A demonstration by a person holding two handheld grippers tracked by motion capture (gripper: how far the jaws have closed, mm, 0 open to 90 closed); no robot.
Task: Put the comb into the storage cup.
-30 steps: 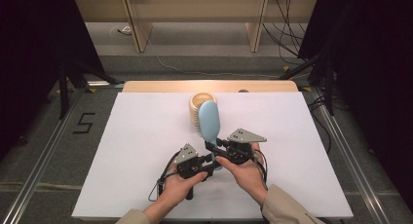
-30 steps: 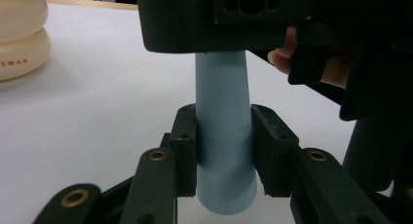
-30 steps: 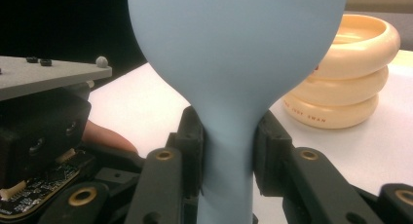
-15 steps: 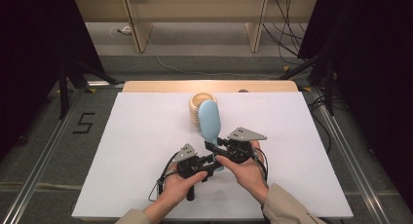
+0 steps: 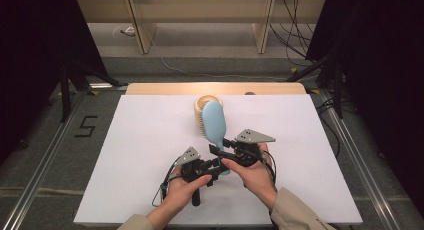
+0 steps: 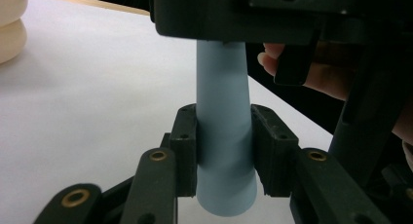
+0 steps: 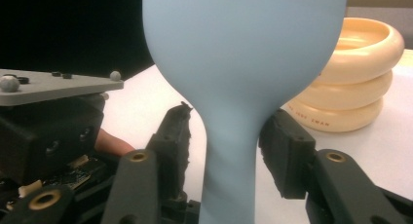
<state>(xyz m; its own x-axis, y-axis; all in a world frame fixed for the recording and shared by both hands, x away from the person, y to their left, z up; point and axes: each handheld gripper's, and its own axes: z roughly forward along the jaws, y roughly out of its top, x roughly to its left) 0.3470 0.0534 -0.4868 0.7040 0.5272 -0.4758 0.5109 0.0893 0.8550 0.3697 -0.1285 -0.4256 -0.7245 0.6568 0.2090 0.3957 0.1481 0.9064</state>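
The hairbrush looks light, stiff and smooth, likely slippery plastic, best held by its narrow handle. It is pale blue with a wide oval head that lies just beside the cream ring stack. The left gripper clamps the handle end; the right gripper has just been opening, its jaws apart around the neck.

Brush head cut off at top; bristles prob. hidden.

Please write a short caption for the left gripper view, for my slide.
Left hand-held gripper clamps the blue hairbrush handle above the white table.
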